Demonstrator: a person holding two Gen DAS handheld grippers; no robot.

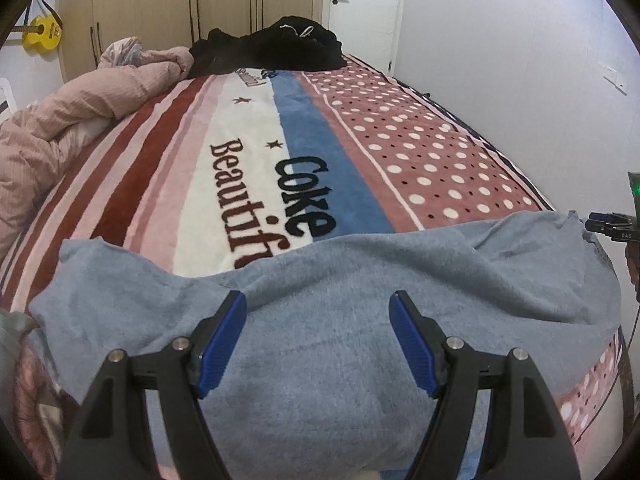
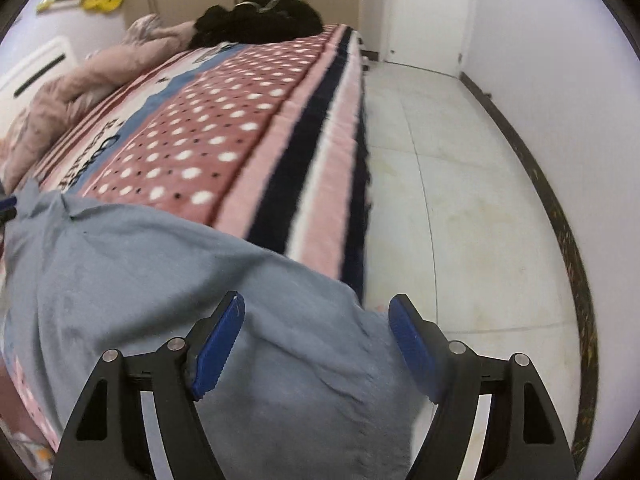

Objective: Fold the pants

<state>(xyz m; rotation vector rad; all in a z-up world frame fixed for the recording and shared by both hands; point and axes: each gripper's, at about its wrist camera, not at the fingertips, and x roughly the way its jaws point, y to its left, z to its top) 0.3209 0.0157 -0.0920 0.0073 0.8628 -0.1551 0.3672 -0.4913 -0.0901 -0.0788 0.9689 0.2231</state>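
Note:
Grey-blue pants lie spread across the near end of the bed, on a striped and dotted blanket. My left gripper is open and empty, just above the middle of the pants. In the right wrist view the pants hang over the bed's right corner. My right gripper is open and empty, over that hanging edge. The right gripper also shows at the far right of the left wrist view.
A black garment pile lies at the far end of the bed. A pink duvet is bunched along the left side. White tiled floor runs to the right of the bed, bounded by a wall.

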